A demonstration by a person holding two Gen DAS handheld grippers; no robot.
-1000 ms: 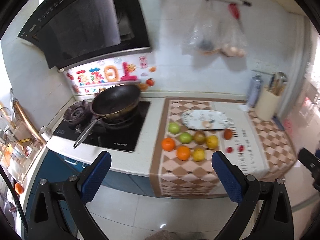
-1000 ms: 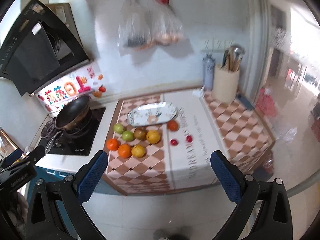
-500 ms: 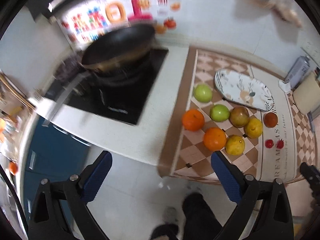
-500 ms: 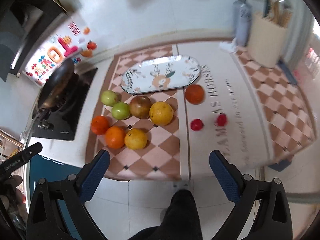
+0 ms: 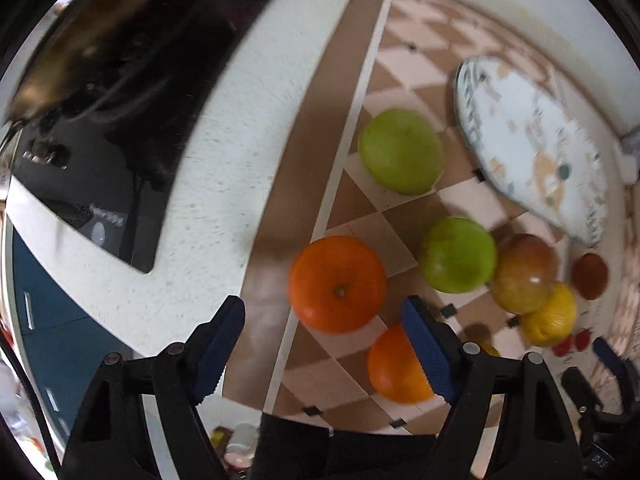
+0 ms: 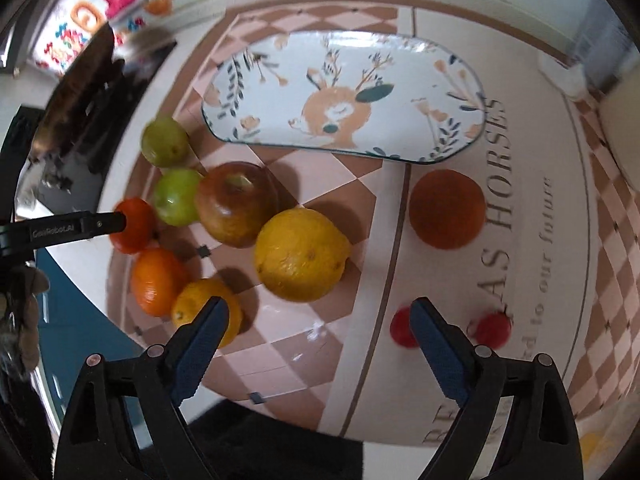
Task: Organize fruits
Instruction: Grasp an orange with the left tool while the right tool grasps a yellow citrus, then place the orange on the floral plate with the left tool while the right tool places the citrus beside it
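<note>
Left tool (image 5: 324,344) closing, nothing clamped, over the orange (image 5: 337,284) at the cloth's left edge. Right tool (image 6: 316,338) closing, empty; lemon (image 6: 301,254) at its 12 o'clock. Both look firm, round, roll-prone, waxy: grip across the widest part. Plate (image 6: 460,60) is bare.

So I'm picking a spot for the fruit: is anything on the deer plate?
Nothing lies on the deer plate; its whole painted face shows in the right wrist view. What is under it is covered.
</note>
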